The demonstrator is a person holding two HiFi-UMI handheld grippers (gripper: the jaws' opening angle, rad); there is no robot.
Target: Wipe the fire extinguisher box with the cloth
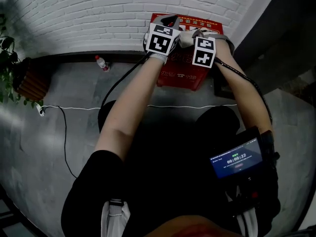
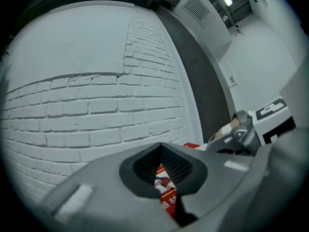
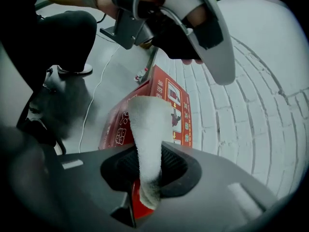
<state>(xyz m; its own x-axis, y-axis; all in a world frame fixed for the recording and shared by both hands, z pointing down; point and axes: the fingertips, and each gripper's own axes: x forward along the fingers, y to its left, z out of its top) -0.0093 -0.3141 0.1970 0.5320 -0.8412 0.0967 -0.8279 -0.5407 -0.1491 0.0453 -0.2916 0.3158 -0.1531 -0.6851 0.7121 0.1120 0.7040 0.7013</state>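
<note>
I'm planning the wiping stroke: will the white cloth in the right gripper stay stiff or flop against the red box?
Probably floppy: the cloth looks like fluffy terry, pinched into a narrow fold by the right gripper. It seems light, and should mould to the fire extinguisher box rather than skid.

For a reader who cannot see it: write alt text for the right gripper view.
The right gripper is shut on a white cloth that sticks out toward a red fire extinguisher box, which stands on a grey floor against a white brick wall.
</note>
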